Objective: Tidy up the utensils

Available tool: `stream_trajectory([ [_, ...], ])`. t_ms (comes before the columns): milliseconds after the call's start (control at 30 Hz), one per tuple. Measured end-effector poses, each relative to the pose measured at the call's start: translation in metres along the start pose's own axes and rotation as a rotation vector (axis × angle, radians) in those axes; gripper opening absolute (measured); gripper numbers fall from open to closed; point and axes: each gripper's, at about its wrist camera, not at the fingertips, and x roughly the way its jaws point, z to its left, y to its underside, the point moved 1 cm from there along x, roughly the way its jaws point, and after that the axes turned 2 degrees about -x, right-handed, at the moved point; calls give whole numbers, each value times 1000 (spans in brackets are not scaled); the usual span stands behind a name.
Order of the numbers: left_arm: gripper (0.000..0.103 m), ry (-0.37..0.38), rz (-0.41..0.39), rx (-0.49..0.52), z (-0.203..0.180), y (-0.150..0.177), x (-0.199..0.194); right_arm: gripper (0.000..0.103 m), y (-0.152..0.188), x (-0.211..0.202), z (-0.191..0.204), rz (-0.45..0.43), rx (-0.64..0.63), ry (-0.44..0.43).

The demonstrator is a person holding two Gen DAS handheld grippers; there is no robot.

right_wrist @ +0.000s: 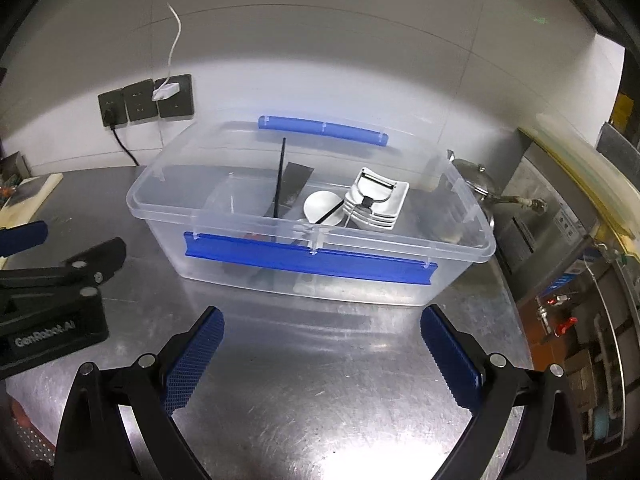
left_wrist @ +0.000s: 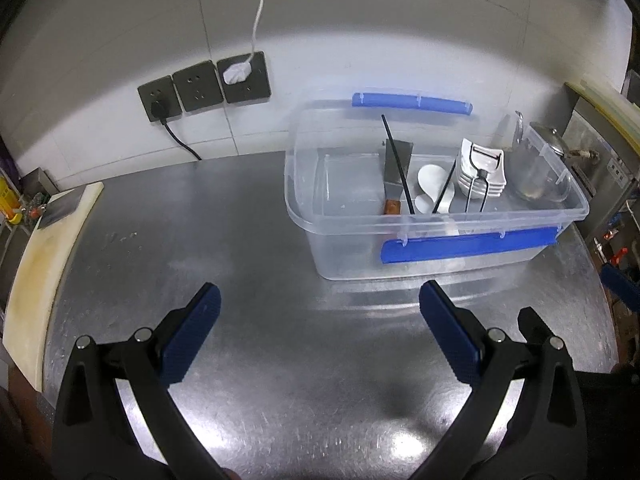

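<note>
A clear plastic box (left_wrist: 576,209) with blue clip handles stands on the steel table; it also shows in the right wrist view (right_wrist: 472,254). Inside lie a metal scraper (left_wrist: 396,168), black chopsticks (left_wrist: 398,168), white spoons (left_wrist: 432,180), a stack of white square dishes (left_wrist: 494,178) with a peeler (left_wrist: 486,164) on top, and a glass lid (left_wrist: 528,164). My left gripper (left_wrist: 320,300) is open and empty in front of the box. My right gripper (right_wrist: 322,322) is open and empty, close to the box's front wall.
A white cutting board (left_wrist: 44,252) lies along the table's left edge. Wall sockets with plugs (left_wrist: 204,86) are behind. A steel kettle (right_wrist: 474,178) and appliances stand to the right. The left gripper's body (right_wrist: 52,280) lies to the left in the right wrist view.
</note>
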Motion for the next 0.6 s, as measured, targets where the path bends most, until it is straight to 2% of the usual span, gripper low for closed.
stream_trajectory([
  [600,96,20,4,37,-10,3,0,98,3,-5,2,9,7,4],
])
